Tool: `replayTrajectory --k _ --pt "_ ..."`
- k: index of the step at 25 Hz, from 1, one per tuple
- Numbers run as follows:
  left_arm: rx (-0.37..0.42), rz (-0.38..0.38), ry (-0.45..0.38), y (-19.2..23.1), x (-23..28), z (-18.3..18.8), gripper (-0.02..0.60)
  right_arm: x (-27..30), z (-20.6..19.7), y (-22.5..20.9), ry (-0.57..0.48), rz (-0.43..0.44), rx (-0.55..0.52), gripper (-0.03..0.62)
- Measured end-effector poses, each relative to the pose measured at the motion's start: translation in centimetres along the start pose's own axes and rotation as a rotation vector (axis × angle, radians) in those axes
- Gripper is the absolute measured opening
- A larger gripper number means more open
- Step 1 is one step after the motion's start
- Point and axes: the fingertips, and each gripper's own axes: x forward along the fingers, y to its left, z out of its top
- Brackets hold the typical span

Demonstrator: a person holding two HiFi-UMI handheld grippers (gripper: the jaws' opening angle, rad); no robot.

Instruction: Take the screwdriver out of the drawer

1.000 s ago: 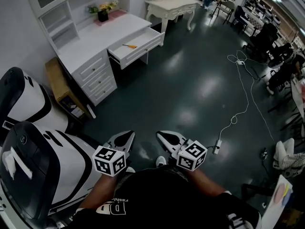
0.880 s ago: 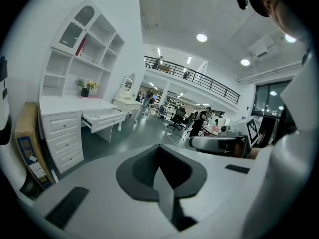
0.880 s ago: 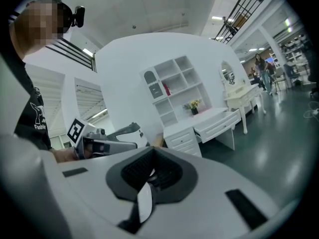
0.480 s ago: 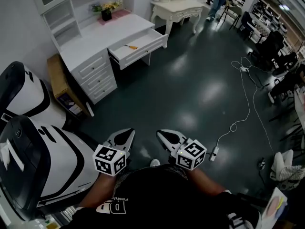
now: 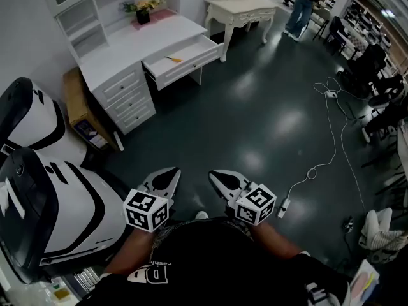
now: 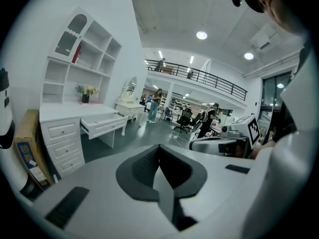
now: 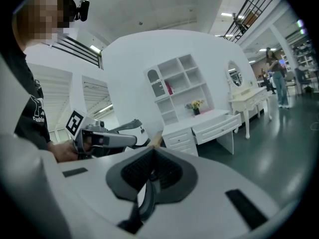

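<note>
Your left tool (image 5: 167, 176) and right tool (image 5: 220, 178) hang with jaws pressed together, empty, because the screwdriver (image 5: 173, 59) lies well off at eleven o'clock in the open drawer (image 5: 194, 61).

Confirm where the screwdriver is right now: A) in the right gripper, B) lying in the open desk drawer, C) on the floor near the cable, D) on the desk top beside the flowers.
B: the screwdriver lies inside the open drawer of the white desk, while the left gripper and right gripper are shut on nothing, well short of it.
</note>
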Motion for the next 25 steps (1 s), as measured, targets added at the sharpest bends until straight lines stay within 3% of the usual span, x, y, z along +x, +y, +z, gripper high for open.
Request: replayTrajectory --k 11,18,25 --pt "-0.001 0.011 0.030 -1.9 1.4 -0.5 0.014 -1.3 -1.0 -1.0 0.002 0.020 0.037 0.009" --pt "-0.020 0.019 0.045 -0.4 1.6 -1.1 0.014 0.0 -1.4 -1.0 0.008 0.028 0.038 0.009" --pt "-0.020 -0.005 0.021 1.5 3.0 1.0 0.014 1.9 -0.2 -2.8 0.013 -0.010 0.042 0.009"
